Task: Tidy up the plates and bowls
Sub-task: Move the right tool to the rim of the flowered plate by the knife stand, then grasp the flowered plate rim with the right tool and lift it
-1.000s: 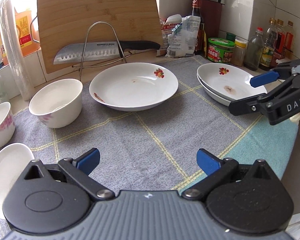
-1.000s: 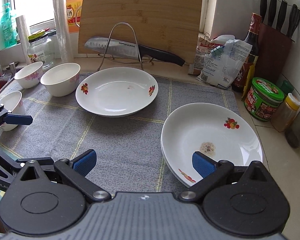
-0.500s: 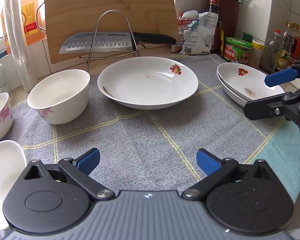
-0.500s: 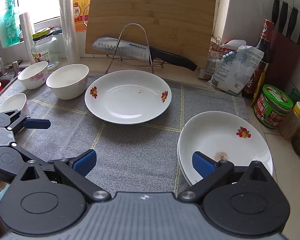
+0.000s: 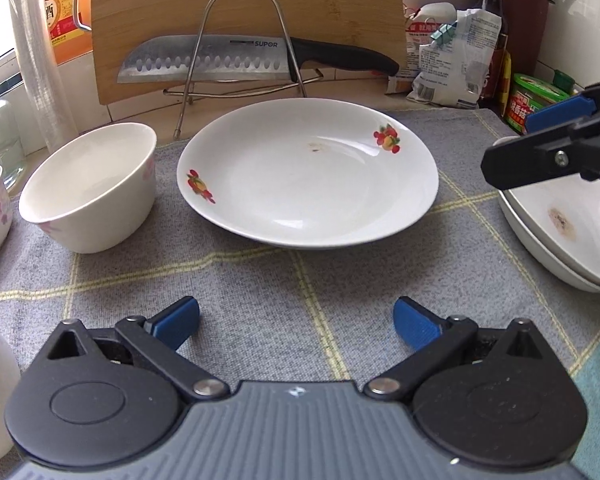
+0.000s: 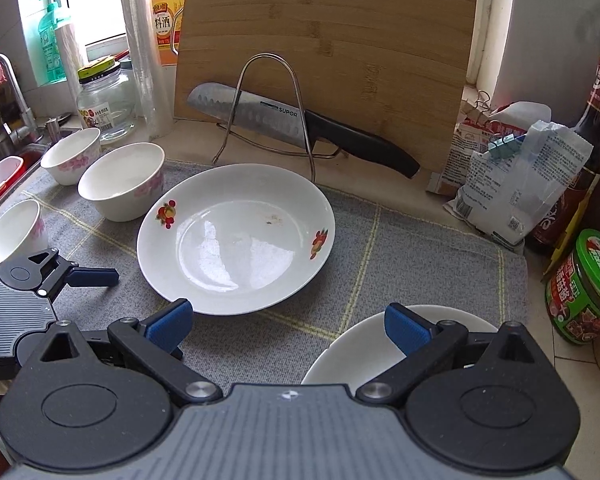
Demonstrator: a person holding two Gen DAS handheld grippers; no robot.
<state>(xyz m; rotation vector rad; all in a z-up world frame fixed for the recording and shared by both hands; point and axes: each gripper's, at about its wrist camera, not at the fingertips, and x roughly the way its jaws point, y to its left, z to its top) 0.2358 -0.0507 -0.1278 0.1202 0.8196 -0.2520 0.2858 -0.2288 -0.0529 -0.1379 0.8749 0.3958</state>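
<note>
Left gripper (image 5: 296, 322) and right gripper (image 6: 286, 326) both spread wide over the grey cloth (image 5: 260, 280), gripping nothing. Single fruit-patterned plate (image 5: 308, 172) flat on the cloth ahead, just beyond the left fingertips; stacked plates (image 5: 568, 232) at right under the right gripper. Three bowls (image 6: 120, 180) upright at left, near the plate.

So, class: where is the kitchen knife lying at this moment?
In both wrist views the kitchen knife lies sideways across the wire rack in front of the upright cutting board, behind the single plate, its black handle pointing right.
</note>
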